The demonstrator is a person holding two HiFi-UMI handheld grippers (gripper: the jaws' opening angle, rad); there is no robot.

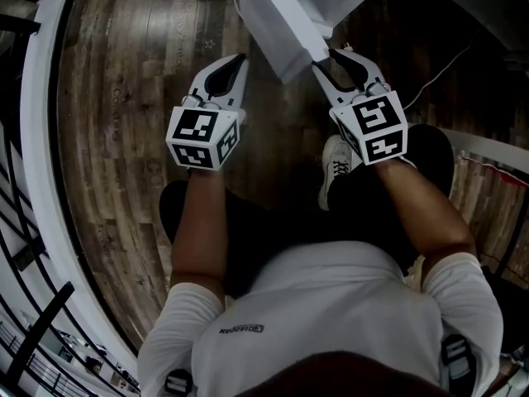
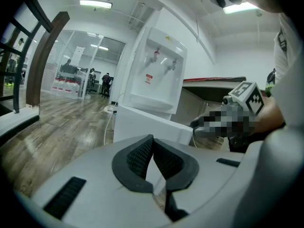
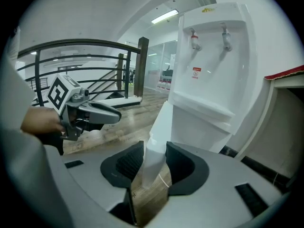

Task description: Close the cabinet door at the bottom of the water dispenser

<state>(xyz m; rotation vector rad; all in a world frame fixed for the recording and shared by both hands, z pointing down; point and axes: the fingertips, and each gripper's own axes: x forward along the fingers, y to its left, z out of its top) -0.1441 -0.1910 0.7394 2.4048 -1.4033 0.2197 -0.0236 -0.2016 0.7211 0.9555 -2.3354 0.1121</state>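
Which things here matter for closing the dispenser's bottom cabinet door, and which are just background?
Part of the job:
water dispenser
cabinet door, standing open
right gripper, closed on the door's edge
left gripper, shut, holding nothing

Just lying about:
cable on the floor
railing

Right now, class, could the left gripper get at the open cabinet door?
Probably yes: the left gripper sits beside the cabinet door, only bare floor between them; the right gripper holds its edge.
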